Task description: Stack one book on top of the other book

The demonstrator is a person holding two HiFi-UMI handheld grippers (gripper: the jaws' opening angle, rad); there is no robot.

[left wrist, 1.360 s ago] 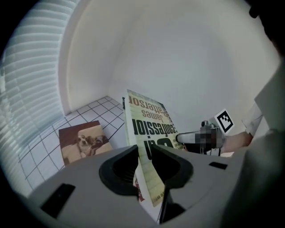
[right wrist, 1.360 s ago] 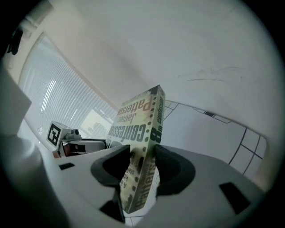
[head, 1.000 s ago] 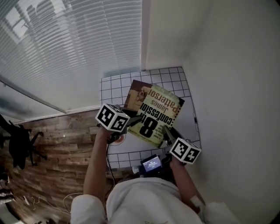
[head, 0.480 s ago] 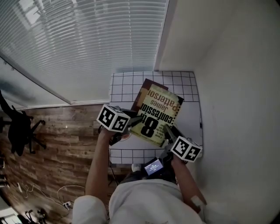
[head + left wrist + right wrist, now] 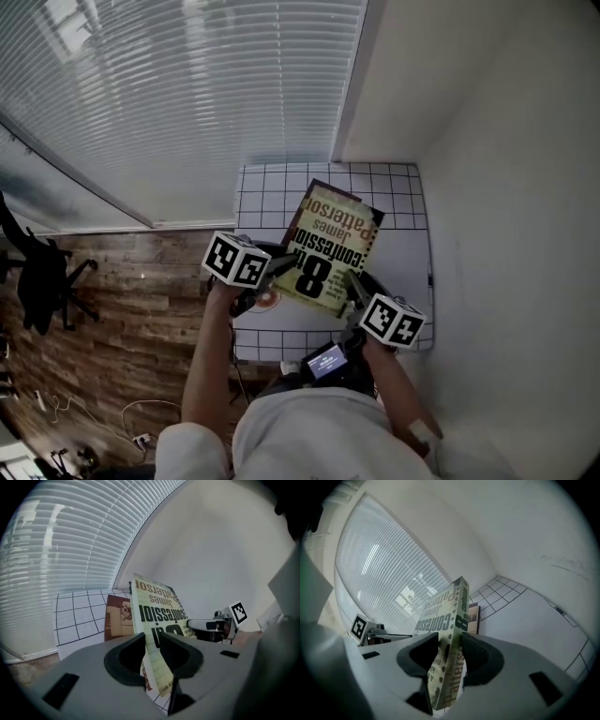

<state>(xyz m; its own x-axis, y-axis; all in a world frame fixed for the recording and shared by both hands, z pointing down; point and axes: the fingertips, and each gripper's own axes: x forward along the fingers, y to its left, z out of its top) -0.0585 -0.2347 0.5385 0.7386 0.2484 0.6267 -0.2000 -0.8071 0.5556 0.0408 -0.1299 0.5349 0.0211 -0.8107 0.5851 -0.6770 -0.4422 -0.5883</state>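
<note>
Surface (image 5: 267,192) with a white grid top is sitting in a room corner, blinds on one side, plain wall on the other. One surface only.

Two books are showing. The green paperback (image 5: 330,246) is hanging tilted over the middle of the surface. The brown book (image 5: 119,617) is lying flat underneath it, mostly covered in the head view, with just a strip peeking out at the far edge. Can't tell whether the two are touching yet.

Two tools are working. The left tool (image 5: 152,651) is clamping the page-side edge of the green paperback near its near corner. The right tool (image 5: 450,653) is pinching the spine side. Both are part-closed on the book's thickness.

Judging by looks, the paperback is going to be light but bendy, and the glossy cover is probably slippery. Holding both long edges is making sense; biting deeper onto the cover would be steadier. Stacking is looking nearly lined up, book not yet set down.
</note>
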